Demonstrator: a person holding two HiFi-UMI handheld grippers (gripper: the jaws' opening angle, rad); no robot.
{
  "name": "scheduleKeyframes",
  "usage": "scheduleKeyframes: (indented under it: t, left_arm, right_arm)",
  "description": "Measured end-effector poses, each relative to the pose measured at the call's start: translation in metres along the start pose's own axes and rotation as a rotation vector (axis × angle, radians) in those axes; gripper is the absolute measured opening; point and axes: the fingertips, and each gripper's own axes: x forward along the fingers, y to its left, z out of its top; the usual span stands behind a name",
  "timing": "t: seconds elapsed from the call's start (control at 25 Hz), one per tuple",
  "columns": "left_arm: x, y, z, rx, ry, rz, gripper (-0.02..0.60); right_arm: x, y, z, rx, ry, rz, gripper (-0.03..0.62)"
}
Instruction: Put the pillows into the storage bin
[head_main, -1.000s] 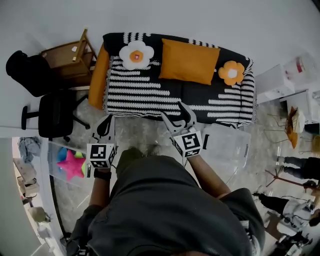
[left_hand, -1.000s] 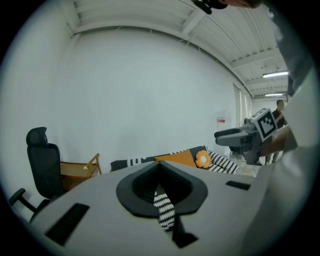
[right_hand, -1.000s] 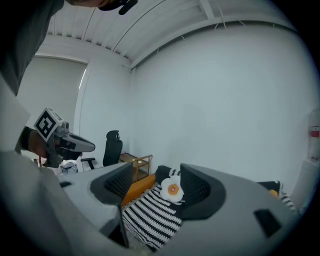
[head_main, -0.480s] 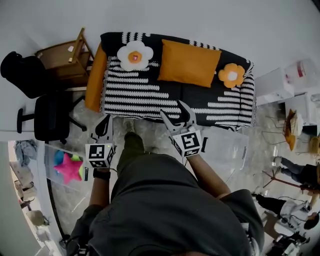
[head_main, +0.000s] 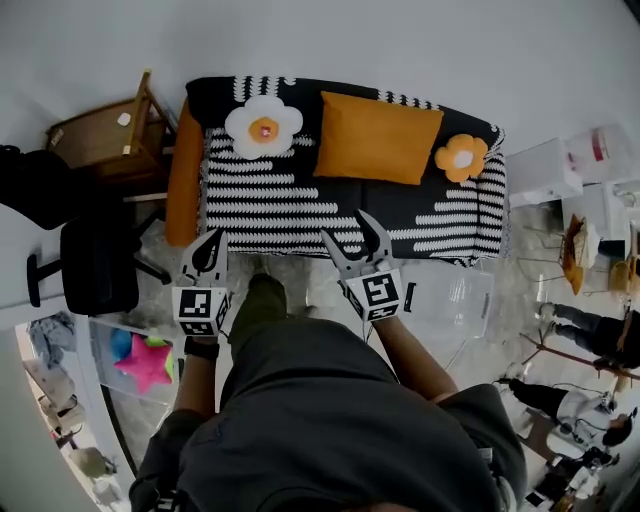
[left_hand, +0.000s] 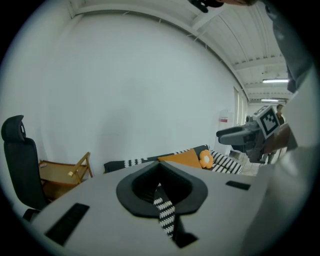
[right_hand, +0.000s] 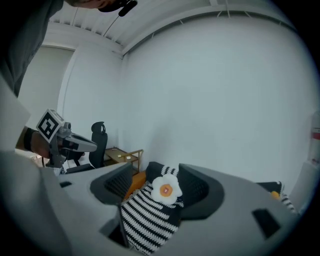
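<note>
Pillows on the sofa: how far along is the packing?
Barely begun. Done: nothing that shows; the clear bin beside the right gripper looks empty. In hand: nothing; the right gripper is open, the left gripper shut, both pointing at the sofa. Left: the white flower pillow, orange pillow, orange flower pillow and long orange pillow at the sofa's arm.

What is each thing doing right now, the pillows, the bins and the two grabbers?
White flower pillow, lying on the sofa.
Orange rectangular pillow, lying on the sofa.
Orange flower pillow, lying on the sofa.
Clear storage bin, looks empty.
Second bin, holds a pink star.
Left gripper, fingers together, holding nothing.
Right gripper, fingers apart, holding nothing.
</note>
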Motion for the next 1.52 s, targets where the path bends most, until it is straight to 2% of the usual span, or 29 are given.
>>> scheduleKeyframes:
  t: [0.44, 0.76, 0.96, 1.24, 1.52]
  left_arm:
    - [0.074, 0.087, -0.010, -0.047, 0.064, -0.034, 0.003]
    - [0.124, 0.136, -0.018, -0.041, 0.091, -0.061, 0.003]
    - [0.168, 0.155, -0.040, -0.029, 0.131, -0.067, 0.003]
    - [0.232, 0.176, -0.071, 0.001, 0.149, -0.020, 0.003]
    - [0.284, 0.184, -0.121, -0.032, 0.192, 0.021, 0.003]
  right_arm:
    - [0.125, -0.011, 0.002, 0.005, 0.095, -0.016, 0.288]
    - [0.208, -0.022, -0.003, -0.038, 0.146, -0.028, 0.288]
    - [0.265, -0.041, -0.026, -0.056, 0.172, -0.021, 0.288]
    - [0.353, -0.070, -0.078, -0.089, 0.202, 0.024, 0.288]
    - [0.428, -0.093, -0.138, -0.125, 0.258, 0.071, 0.288]
